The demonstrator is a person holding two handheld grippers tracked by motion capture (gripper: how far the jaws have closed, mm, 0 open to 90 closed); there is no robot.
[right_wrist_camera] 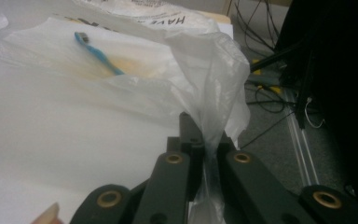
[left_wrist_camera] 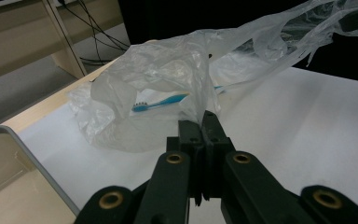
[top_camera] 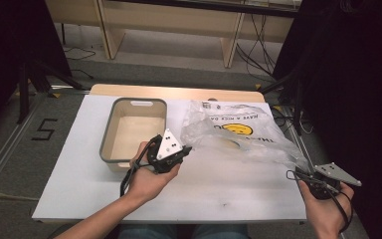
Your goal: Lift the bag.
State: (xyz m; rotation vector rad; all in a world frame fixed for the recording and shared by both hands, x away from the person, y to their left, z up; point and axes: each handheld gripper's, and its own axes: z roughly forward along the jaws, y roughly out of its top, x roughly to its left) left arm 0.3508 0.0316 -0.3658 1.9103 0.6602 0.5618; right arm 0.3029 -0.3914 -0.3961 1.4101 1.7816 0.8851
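I am holding the clear plastic bag (top_camera: 231, 132) stretched over the white table (top_camera: 69, 169): my left gripper (top_camera: 185, 149) is pinching its near-left edge, my right gripper (top_camera: 298, 174) its right handle. The blue toothbrush (left_wrist_camera: 161, 102) inside is lying nearer my left gripper, its bristle end pointing toward the bin (top_camera: 107, 129).

Bare white tabletop (top_camera: 219, 191) lies open near the person; the crinkled clear plastic bag (top_camera: 238, 134) and grey-rimmed wooden tray (top_camera: 108, 130) block the far half.
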